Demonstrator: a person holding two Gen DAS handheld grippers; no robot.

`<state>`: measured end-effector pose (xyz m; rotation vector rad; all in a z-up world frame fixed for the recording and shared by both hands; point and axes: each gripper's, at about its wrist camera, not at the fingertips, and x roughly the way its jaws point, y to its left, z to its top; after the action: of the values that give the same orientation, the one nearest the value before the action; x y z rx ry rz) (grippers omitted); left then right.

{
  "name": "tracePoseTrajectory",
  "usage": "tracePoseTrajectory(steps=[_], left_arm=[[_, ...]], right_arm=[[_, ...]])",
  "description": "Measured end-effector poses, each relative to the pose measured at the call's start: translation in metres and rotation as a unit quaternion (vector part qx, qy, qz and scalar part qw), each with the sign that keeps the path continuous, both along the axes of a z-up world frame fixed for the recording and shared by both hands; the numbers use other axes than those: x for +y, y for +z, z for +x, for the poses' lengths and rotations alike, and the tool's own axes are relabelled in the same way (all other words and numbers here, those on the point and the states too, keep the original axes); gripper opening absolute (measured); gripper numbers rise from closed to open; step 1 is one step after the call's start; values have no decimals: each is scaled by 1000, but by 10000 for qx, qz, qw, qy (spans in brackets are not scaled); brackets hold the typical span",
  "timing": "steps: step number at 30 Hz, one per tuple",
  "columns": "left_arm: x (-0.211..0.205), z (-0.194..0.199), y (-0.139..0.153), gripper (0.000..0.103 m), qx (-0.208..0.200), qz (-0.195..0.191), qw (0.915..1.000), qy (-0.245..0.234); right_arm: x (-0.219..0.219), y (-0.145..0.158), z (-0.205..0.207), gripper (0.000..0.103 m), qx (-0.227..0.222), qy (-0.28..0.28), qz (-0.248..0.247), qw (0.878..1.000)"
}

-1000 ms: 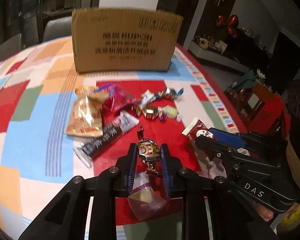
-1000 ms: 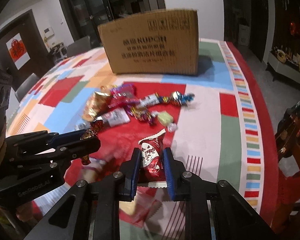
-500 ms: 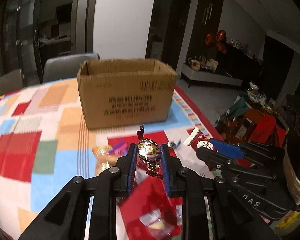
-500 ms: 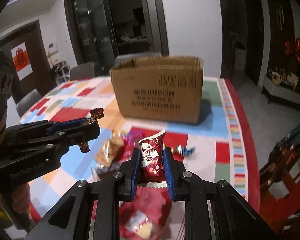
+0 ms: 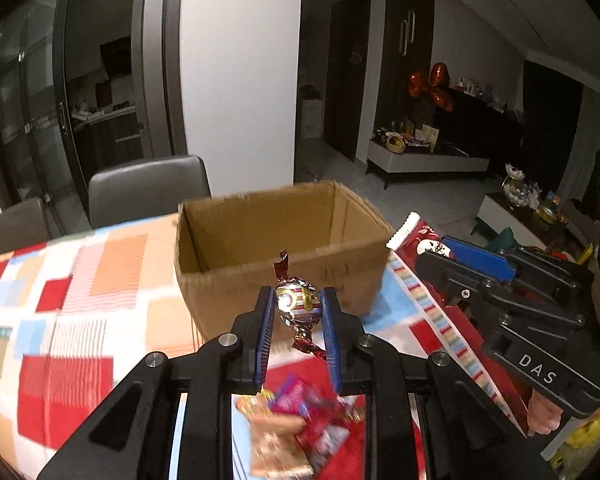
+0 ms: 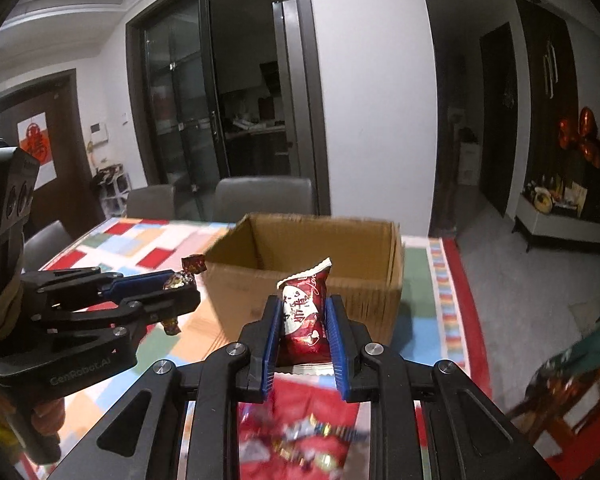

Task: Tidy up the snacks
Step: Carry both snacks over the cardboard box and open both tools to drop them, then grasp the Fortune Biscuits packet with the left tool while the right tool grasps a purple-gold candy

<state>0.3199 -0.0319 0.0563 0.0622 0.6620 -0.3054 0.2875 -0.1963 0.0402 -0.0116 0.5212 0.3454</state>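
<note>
My left gripper is shut on a foil-wrapped candy with twisted ends, held in the air in front of the open cardboard box. My right gripper is shut on a red snack packet, also held up in front of the box. Each gripper shows in the other's view: the right one at the box's right, the left one at its left. The box looks empty inside. Remaining snacks lie blurred on the table below the grippers.
The table wears a patchwork cloth of red, blue, orange and white. Grey chairs stand behind the table's far edge. A wooden chair stands at the right side. Glass doors and dark cabinets lie beyond.
Both grippers have risen from the snack pile with their items and tilted up toward the box. The box's open top now shows; the pile has dropped to the bottom of both views.
</note>
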Motion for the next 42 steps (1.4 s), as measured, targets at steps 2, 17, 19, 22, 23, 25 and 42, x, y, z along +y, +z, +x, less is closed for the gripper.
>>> tracePoseTrajectory(steps=[2,17,19,22,23,25,42], left_arm=[[1,16,5,24,7,22,10000,-29],[2,108,-14,24,234,48,9996,142],[4,116,-17,24,189,100,9996,209],[7,120,-18,51,171,94,9994,293],[8,118,-17,53,115,83,9993,338],[11,111,-15,54,17,106,9992,375],[22,20,-10,63,228,76,9993,274]], right_arm=[[3,5,13,24,-59,-43,-43,10000],[22,0,90,24,104,-72,-106,9999],[24,-4,96,24,134,-88,-158,9997],[27,-8,101,27,151,-149,-245,9995],[29,-8,101,35,152,-163,-271,9994],[29,-7,98,45,89,-200,-276,9994],[19,-6,44,45,709,304,-407,9962]])
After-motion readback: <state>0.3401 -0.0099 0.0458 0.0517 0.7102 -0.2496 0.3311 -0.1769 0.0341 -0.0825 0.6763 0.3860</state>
